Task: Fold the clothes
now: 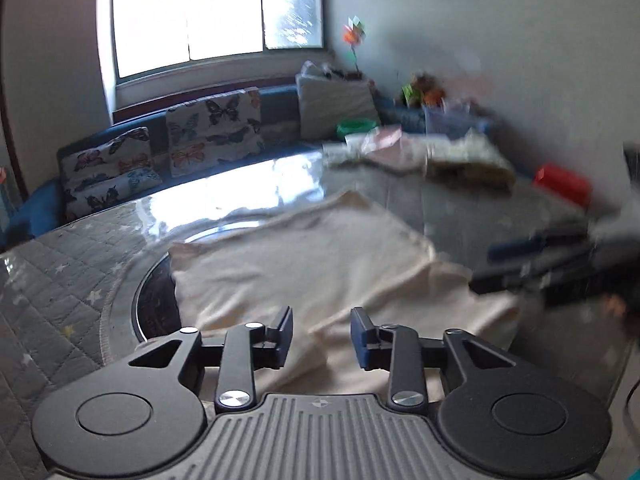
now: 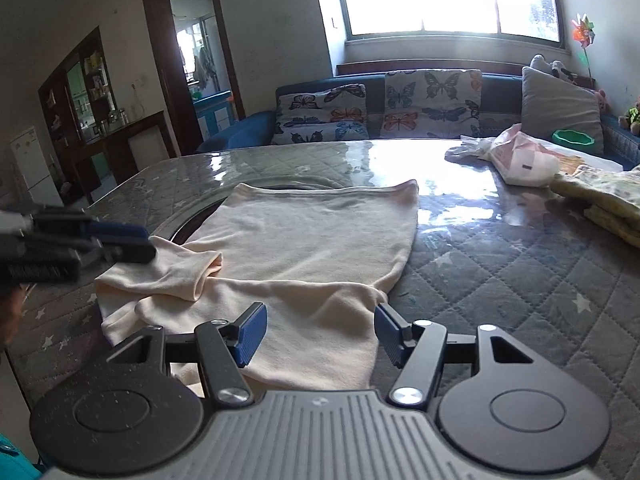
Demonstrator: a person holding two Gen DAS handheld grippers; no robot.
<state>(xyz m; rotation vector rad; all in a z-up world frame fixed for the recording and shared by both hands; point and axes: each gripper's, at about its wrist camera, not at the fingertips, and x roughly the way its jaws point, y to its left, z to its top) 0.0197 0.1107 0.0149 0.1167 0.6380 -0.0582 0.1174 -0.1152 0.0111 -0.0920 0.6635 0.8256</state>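
Cream garment (image 2: 316, 240) spread flat on the quilted counter (image 2: 500, 264), body smoothed out toward the window, one sleeve (image 2: 180, 272) already laid inward across the near-left part of the cloth. Left tool (image 1: 320, 336) open, nothing between the pads, hovering just above the garment's near edge in its own view — seen from the right wrist camera as a blurred dark shape (image 2: 116, 246) at the garment's left side, tips close to the folded sleeve, contact impossible to confirm through the blur. Right tool (image 2: 320, 334) open too, jaws standing wide over the garment's near hem, no cloth pinched. Likely step in hand: taking a fresh hold for the next fold, probably bringing the near part over toward the far edge. Best done by dropping each tool onto the garment's near corners, one per side, pinching all layers together — sleeve included on the left — so nothing slides out mid-lift. Worth lifting both sides evenly and low over the garment, then laying edge onto edge before letting go. Glossy cover on the counter probably slippery, so a drag could shift the whole piece. Stack of yellowish clothes (image 2: 608, 204) well to the right of the garment, out of the way.
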